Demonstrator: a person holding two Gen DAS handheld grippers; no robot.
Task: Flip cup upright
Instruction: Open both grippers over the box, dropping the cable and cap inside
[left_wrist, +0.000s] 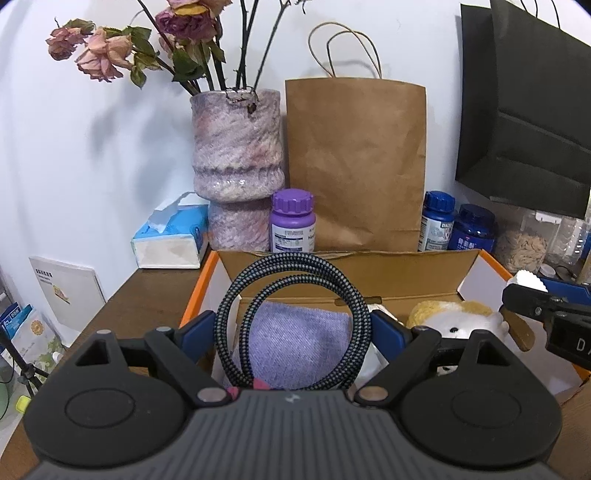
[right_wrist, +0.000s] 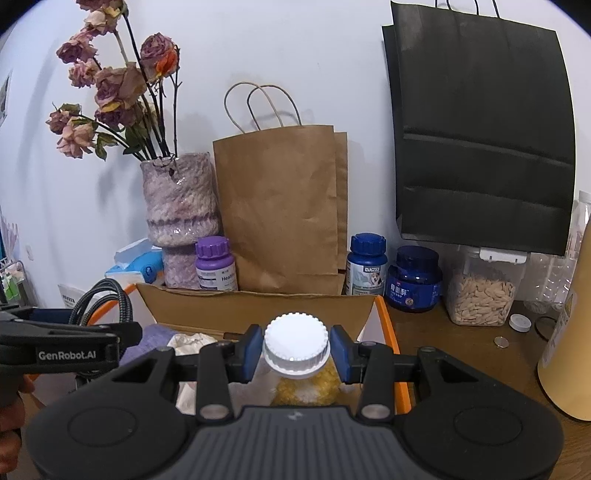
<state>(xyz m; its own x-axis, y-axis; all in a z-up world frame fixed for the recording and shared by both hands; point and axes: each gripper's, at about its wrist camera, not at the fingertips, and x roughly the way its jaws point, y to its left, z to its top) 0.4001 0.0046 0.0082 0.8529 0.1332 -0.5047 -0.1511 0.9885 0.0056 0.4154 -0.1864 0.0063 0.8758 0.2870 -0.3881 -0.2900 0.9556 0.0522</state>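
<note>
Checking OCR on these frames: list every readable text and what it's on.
"GenRobot.AI": side of left gripper.
"D": right gripper body, rest cut off.
"Heal": purple bottle label, rest turned away.
"DVPETS" (uncertain): blue bottle label.
Chinese characters: blue jar, blurred.
Booklet, tissue box: print too small to read.
</note>
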